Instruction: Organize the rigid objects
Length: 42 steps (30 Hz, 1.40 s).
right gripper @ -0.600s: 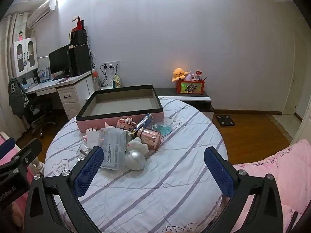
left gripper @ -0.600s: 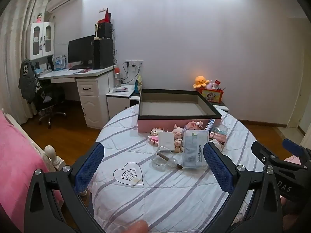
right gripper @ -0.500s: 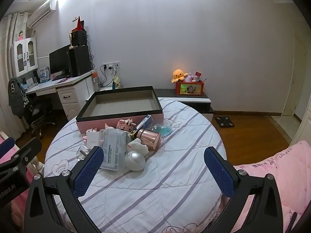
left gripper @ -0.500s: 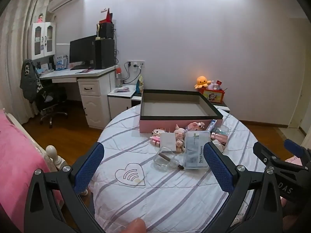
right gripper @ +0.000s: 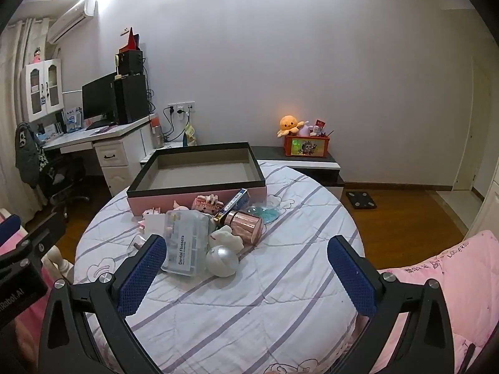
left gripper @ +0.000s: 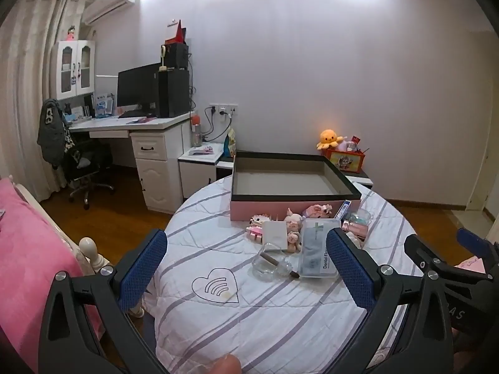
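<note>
You held the left gripper (left gripper: 246, 268) over the near edge of the round table (left gripper: 255, 321), its blue pads spread wide with nothing between them. You held the right gripper (right gripper: 246, 271) the same way: jaws wide apart, empty, above the striped cloth.

Taking the pink box (right gripper: 199, 171) as the landmark, it sat open and empty at the far side of the table. Every loose item lay in a cluster just in front of its near wall. At the left of that cluster you had the pink brick toy (left gripper: 257, 226) and a white card (left gripper: 274, 233), with a clear glass dish (left gripper: 271, 265) nearer to you. In the middle lay the dental flosser case (right gripper: 187, 243), well in front of the box. To its right lay the pearly ball (right gripper: 222, 261) and a white plush piece (right gripper: 226, 238), touching each other. Further right, the copper jar (right gripper: 248, 222) lay on its side, with a blue tube (right gripper: 235, 202) leaning against the box wall.
</note>
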{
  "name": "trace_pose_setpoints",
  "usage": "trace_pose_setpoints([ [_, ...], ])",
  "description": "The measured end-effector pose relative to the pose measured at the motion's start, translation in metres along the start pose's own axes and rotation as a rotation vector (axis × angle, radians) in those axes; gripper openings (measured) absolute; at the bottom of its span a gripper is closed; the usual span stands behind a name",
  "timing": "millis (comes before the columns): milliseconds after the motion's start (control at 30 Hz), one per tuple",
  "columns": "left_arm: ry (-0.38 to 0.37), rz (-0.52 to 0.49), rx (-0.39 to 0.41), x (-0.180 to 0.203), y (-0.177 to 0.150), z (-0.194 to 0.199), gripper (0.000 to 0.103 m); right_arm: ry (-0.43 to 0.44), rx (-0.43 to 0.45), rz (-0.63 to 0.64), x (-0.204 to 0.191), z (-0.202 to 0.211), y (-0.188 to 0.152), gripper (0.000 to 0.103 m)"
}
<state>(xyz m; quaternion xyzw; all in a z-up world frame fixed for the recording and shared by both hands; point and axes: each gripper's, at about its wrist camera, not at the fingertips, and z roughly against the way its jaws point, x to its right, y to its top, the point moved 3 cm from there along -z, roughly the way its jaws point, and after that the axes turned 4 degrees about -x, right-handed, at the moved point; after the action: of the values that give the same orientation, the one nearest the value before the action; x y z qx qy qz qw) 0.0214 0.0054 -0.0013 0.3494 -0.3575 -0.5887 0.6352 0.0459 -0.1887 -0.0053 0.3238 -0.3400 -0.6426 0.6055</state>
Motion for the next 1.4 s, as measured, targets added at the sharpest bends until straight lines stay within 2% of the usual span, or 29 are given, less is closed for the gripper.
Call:
trace_pose_setpoints([
  [367,-0.016,0.005,0.015,-0.001,0.0,0.005,0.103,-0.001,0.006,-0.013,0.002,0.003,-0.001,0.103],
  [600,-0.027,-0.006,0.002,0.004,0.0,0.003,0.103,-0.004,0.029,-0.033,0.009,0.007,0.003,0.103],
  [1400,-0.044,-0.014,-0.014,0.009,-0.005,-0.005,0.103,-0.014,0.026,-0.047,0.015,0.004,0.002,0.103],
])
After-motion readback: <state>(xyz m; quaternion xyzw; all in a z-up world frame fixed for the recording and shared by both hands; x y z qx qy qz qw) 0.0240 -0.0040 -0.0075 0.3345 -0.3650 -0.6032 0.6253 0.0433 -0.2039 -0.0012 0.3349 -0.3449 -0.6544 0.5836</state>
